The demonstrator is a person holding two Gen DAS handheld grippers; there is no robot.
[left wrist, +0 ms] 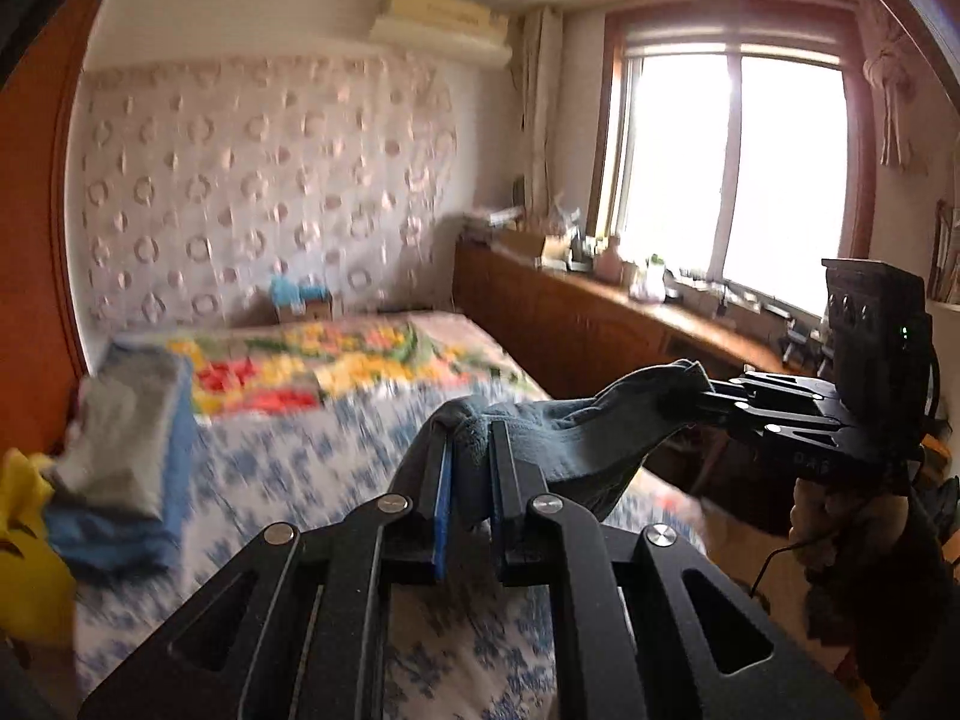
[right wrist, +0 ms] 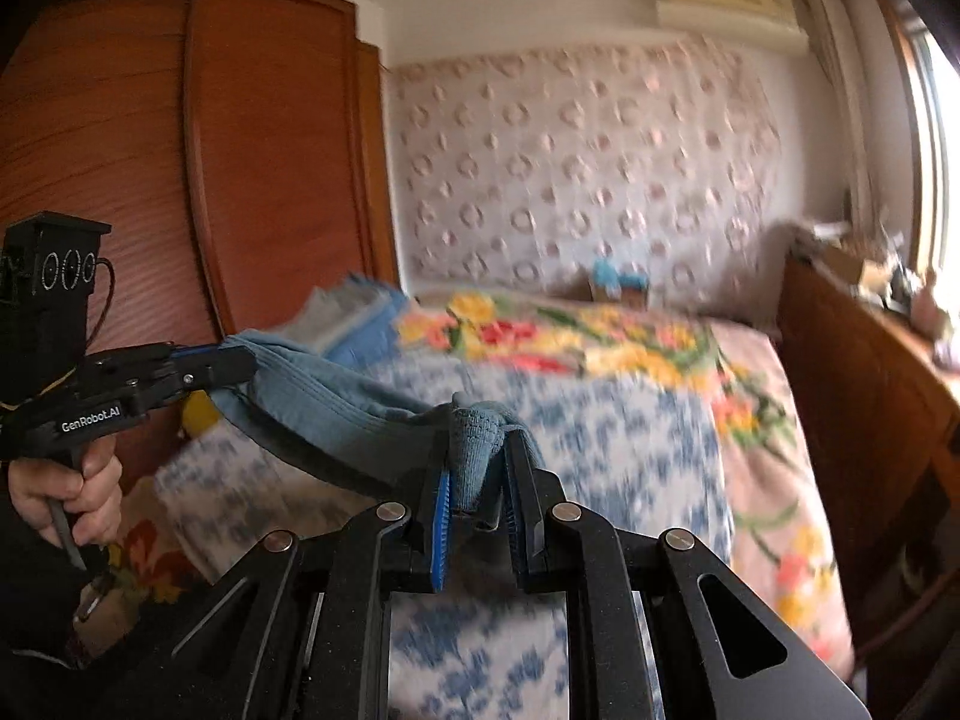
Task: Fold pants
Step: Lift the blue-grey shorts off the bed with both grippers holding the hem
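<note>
Pants, blue-grey and soft, hang in the air above the bed, stretched between the two grippers by what looks like the waistband edge. The left gripper has its fingers nearly closed, with a bunched bit of the cloth pinched between the blue pads. The right gripper is closed down the same way on the other end, with a rolled fold of fabric clamped between its pads. From each wrist view the opposite gripper shows out to the side with the cloth running to it in a slack band, sagging a little in the middle. How the legs hang below cannot be seen; they fall out of frame under the grippers.

As a judgement, the folding is at an early stage: the garment is lifted and spread by its top edge, yet no crease or fold shows in it, and nothing of it lies flat. Laying it down, bringing the legs together and folding it over is all left to do.

Below lies the bed with a blue-and-white cover, a flowered blanket further up, and a stack of folded clothes by the wardrobe. Both views are blurred.
</note>
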